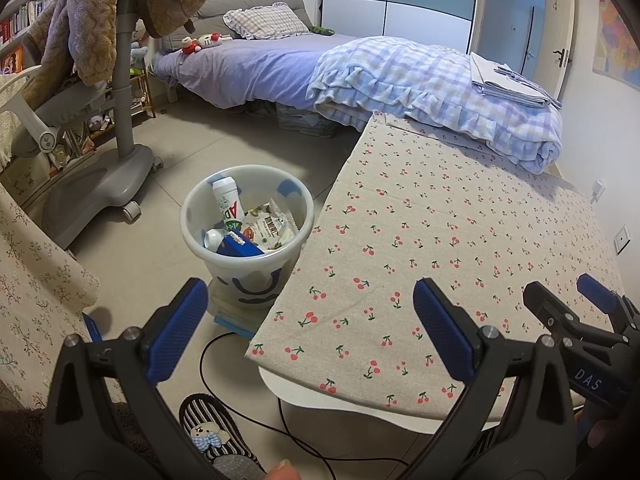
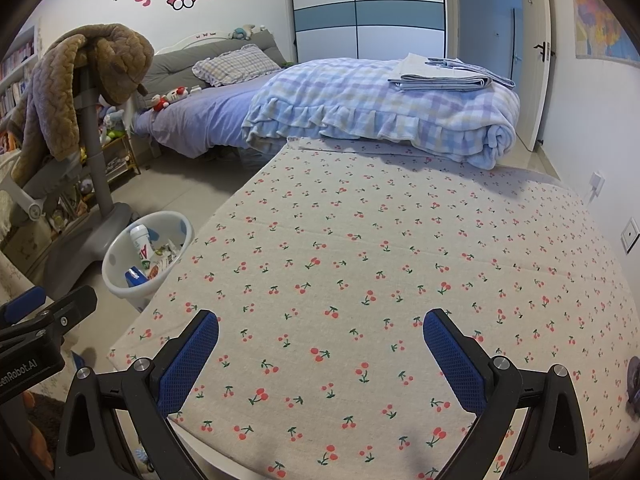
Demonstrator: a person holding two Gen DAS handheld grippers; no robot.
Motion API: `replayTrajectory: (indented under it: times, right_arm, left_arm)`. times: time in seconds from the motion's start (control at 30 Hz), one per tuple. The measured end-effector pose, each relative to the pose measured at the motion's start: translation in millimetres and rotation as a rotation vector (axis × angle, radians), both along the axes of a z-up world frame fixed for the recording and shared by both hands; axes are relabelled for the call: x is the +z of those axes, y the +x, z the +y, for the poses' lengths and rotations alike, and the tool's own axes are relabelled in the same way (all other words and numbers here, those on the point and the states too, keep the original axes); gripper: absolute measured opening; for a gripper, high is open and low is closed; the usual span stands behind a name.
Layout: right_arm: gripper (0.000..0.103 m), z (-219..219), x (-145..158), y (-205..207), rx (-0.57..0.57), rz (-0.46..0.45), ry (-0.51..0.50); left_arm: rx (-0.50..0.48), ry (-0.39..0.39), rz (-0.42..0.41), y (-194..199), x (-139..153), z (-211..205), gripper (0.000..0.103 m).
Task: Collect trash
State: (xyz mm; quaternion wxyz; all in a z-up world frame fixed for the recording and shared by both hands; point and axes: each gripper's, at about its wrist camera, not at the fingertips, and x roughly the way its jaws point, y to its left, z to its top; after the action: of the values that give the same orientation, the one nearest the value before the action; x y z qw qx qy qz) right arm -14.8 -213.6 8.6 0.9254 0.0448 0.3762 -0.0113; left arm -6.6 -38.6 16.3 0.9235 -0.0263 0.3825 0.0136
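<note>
A white translucent trash bin [image 1: 192, 222] stands on the floor left of the table; it also shows in the right wrist view [image 2: 116, 258]. It holds a white bottle [image 1: 229, 202], a snack wrapper [image 1: 272, 228] and a blue carton [image 1: 236, 246]. My left gripper [image 1: 308, 320] is open and empty, over the table's left corner near the bin. My right gripper [image 2: 320, 340] is open and empty above the cherry-print tablecloth [image 2: 360, 260]; it shows in the left wrist view [image 1: 568, 300] at the right.
A grey chair with a brown coat [image 1: 120, 80] stands left of the bin. A bed [image 1: 260, 64] with a checked blanket [image 1: 440, 96] lies behind the table. A black cable [image 1: 208, 360] and a striped slipper [image 1: 216, 432] lie on the floor.
</note>
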Motion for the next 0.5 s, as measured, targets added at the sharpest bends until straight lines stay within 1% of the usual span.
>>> replayTrajectory:
  times: [0.5]
  right_arm:
    - [0.103, -0.1, -0.2, 0.5, 0.0, 0.001, -0.001]
  left_arm:
    - [0.0, -0.002, 0.0, -0.3, 0.8, -1.1, 0.102]
